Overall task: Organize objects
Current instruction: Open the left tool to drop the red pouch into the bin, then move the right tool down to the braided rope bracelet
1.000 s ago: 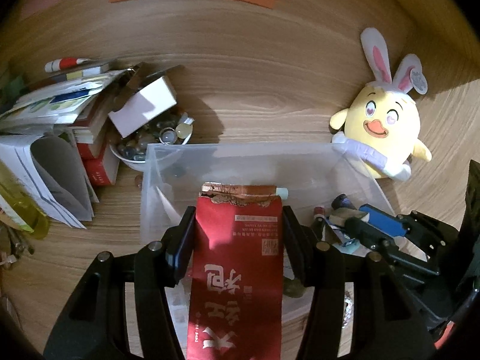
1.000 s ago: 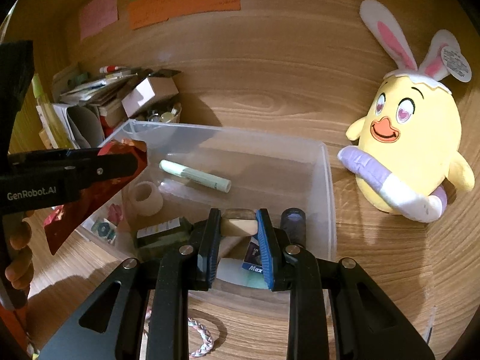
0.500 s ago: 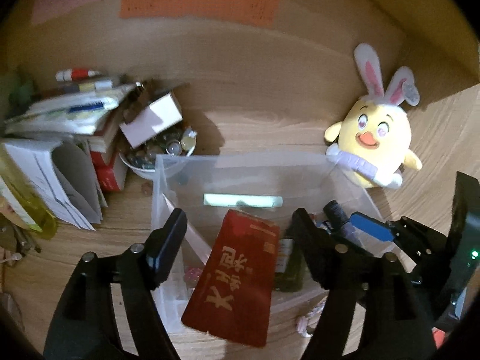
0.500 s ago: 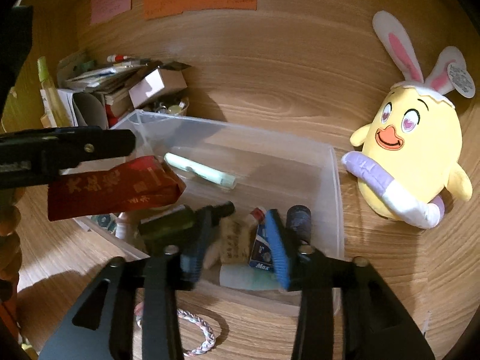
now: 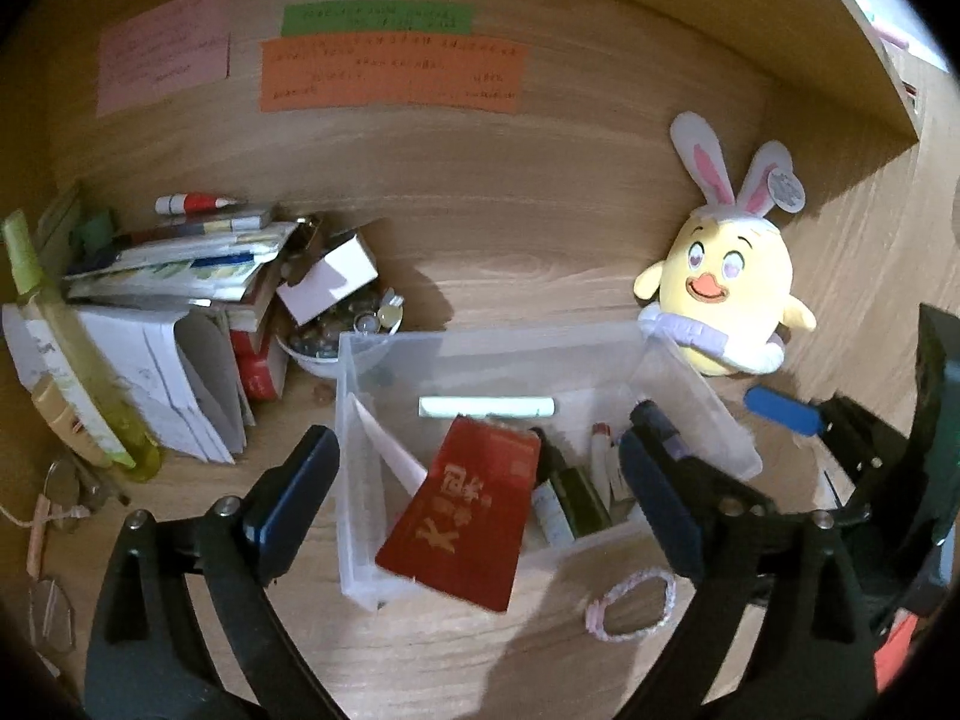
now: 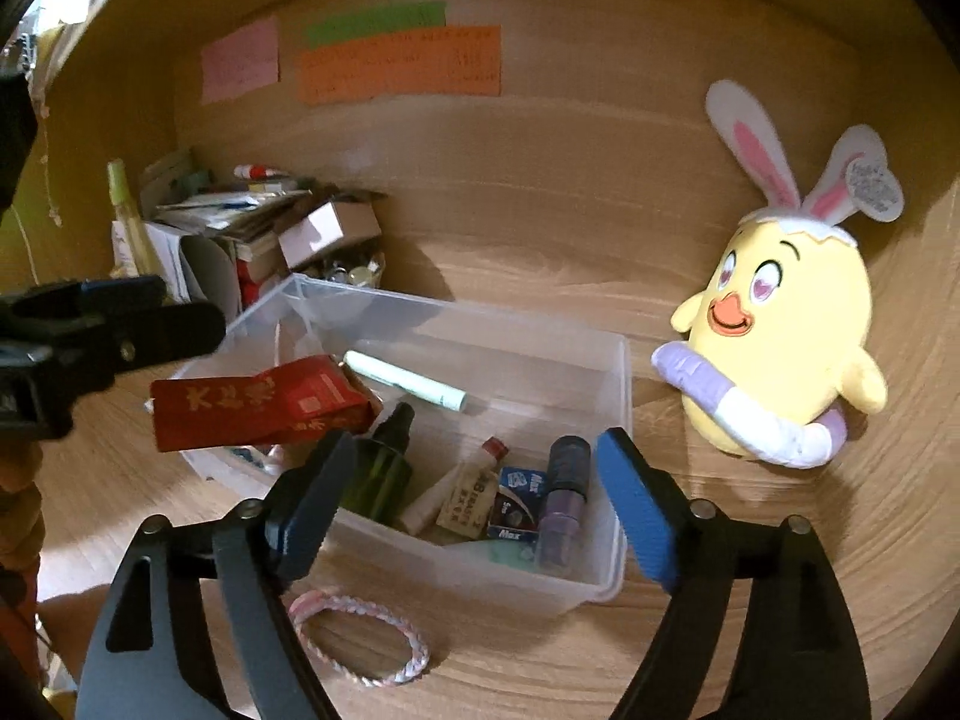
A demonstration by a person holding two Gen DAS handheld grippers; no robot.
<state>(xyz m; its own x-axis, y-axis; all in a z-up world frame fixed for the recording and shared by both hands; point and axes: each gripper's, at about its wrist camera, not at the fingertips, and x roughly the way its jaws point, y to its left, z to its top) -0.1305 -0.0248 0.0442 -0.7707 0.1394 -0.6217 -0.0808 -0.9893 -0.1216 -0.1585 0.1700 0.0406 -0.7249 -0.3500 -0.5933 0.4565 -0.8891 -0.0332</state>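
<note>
Over the bin's near rim (image 5: 588,543), red packet (image 5: 465,513) juts.

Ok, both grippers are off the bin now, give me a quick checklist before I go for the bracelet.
1. Left gripper free: ok, jaws just opened, nothing between the pads.
2. Right gripper free: ok, jaws just opened, nothing held.
3. Red packet fully in the clear bin: not ok, it leans out over the near wall.
4. Green spray bottle in the bin: ok.
5. Braided bracelet reachable: ok, on the desk in front of the bin, uncovered.
6. Plush chick clear of the path: ok, beside the bin.
</note>
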